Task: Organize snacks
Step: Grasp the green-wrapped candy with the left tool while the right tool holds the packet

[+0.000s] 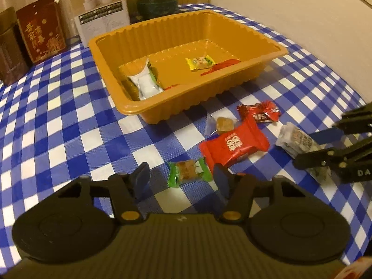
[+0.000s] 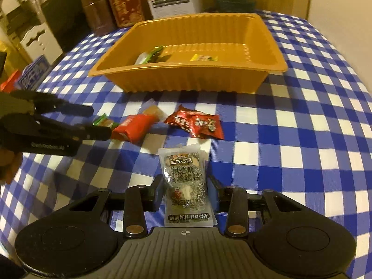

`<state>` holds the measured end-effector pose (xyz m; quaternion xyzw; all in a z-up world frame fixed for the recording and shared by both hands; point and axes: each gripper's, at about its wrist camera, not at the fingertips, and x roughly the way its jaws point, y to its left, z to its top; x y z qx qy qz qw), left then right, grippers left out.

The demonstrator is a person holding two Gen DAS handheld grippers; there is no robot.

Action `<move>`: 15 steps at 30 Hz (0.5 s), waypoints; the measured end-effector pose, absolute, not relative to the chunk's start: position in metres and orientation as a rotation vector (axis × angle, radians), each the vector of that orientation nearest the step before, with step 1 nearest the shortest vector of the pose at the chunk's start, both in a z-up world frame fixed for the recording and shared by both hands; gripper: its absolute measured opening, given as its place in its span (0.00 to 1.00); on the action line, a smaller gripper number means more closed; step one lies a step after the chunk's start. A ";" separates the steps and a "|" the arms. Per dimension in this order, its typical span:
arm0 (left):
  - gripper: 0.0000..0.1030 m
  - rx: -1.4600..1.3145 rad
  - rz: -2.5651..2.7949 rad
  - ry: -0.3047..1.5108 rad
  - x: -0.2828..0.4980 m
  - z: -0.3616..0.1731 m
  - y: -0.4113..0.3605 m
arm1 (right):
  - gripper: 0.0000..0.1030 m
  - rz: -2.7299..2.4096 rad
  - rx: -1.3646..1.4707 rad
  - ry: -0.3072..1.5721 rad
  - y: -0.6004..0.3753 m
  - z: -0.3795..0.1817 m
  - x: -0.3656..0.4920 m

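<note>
While the right gripper [image 2: 186, 194] clasps the clear, crinkly black-sesame cake packet [image 2: 186, 186] over the blue checked tablecloth [image 2: 290, 139], the left gripper [image 1: 181, 179] straddles a light green-wrapped candy [image 1: 188, 173], seemingly untouched; pinch its firm middle.

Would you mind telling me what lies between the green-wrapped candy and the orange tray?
Only bare checked tablecloth. In the left wrist view, nothing sits between the green-wrapped candy and the orange tray; the red packets lie off to the right.
</note>
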<state>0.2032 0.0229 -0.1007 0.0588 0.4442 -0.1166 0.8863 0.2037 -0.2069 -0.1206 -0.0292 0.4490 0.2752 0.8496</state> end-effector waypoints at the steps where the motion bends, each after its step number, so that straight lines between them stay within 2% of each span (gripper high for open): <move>1: 0.53 0.107 -0.235 0.925 0.204 -0.102 0.023 | 0.39 0.574 -0.052 0.947 -0.208 -0.120 0.204; 3: 0.52 0.097 -0.223 0.922 0.204 -0.105 0.020 | 0.39 0.560 -0.035 0.950 -0.210 -0.120 0.204; 6: 0.40 0.098 -0.212 0.923 0.203 -0.108 0.018 | 0.39 0.548 -0.019 0.947 -0.211 -0.119 0.203; 8: 0.35 0.097 -0.203 0.917 0.200 -0.108 0.018 | 0.39 0.544 -0.013 0.946 -0.211 -0.119 0.203; 10: 0.25 0.088 -0.201 0.911 0.198 -0.107 0.020 | 0.39 0.542 -0.008 0.946 -0.211 -0.119 0.202; 15: 0.24 0.082 -0.186 0.903 0.192 -0.105 0.026 | 0.39 0.544 0.000 0.943 -0.210 -0.119 0.198</move>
